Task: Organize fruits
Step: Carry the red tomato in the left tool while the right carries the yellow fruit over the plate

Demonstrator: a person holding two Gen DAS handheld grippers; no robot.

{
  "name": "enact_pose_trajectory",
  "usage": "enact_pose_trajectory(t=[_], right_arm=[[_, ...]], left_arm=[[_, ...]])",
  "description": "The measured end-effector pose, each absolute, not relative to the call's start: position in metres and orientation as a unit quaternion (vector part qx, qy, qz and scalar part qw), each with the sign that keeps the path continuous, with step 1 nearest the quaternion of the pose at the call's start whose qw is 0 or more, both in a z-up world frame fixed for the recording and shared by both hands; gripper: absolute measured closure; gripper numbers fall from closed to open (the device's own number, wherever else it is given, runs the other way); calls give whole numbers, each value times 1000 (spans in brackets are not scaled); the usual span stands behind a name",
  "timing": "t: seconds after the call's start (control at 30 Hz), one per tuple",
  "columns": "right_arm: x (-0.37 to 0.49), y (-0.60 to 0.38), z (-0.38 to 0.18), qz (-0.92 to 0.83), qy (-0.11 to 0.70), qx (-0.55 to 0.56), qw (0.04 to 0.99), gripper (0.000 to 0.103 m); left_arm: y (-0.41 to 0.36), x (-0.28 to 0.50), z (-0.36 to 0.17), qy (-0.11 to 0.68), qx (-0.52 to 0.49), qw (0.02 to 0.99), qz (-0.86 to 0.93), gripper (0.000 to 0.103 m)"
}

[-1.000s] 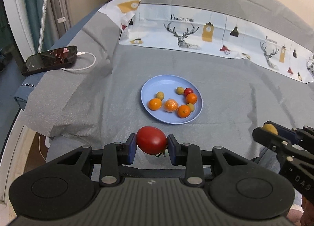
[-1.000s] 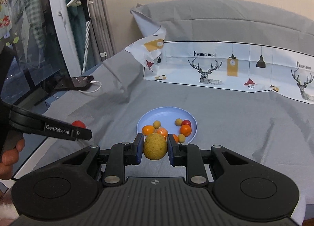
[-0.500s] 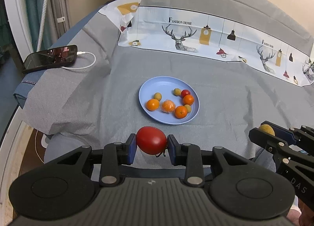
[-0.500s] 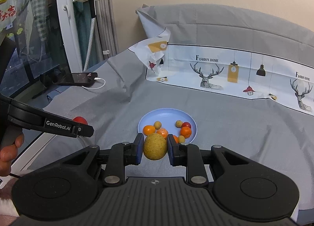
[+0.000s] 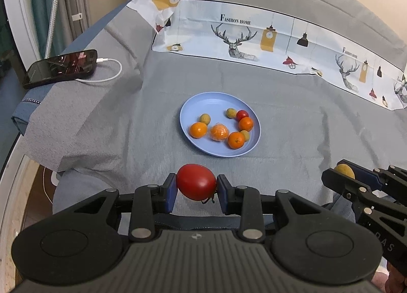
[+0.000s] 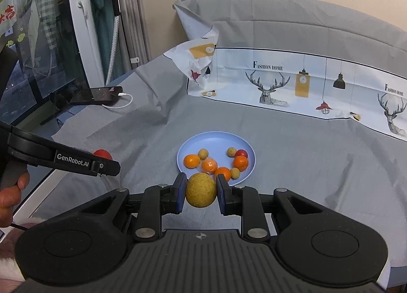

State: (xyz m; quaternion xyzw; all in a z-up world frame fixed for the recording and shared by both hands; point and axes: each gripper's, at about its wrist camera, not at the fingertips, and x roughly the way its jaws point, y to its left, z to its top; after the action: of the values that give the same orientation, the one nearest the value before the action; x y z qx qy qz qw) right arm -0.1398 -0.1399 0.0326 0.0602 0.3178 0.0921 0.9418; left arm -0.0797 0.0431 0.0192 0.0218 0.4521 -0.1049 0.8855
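Observation:
A light blue plate lies on the grey cloth and holds several small fruits: oranges, a red one and yellow-green ones. My left gripper is shut on a red tomato, held in the air short of the plate's near edge. My right gripper is shut on a yellow-brown round fruit, held just in front of the plate. The right gripper also shows at the right edge of the left wrist view; the left gripper shows at the left of the right wrist view.
A black phone on a white charging cable lies at the far left on a folded cloth edge. A printed deer-pattern cloth runs across the back. The bed edge drops off at the left, with a window frame beyond.
Both grippers have pulled back and risen a little from the plate, each still holding its fruit. The fruits on the plate have not moved.

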Motion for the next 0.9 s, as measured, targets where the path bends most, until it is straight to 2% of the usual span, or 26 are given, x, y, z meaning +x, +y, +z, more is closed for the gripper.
enact_pose_trajectory(t=[0.57, 0.9], right_arm=[[-66, -145, -7, 78, 348, 51, 933, 77], [7, -151, -44, 89, 368, 41, 925, 77]], left_arm=[[20, 17, -5, 483, 27, 869, -109, 66], [-9, 99, -50, 519, 39, 847, -107, 66]])
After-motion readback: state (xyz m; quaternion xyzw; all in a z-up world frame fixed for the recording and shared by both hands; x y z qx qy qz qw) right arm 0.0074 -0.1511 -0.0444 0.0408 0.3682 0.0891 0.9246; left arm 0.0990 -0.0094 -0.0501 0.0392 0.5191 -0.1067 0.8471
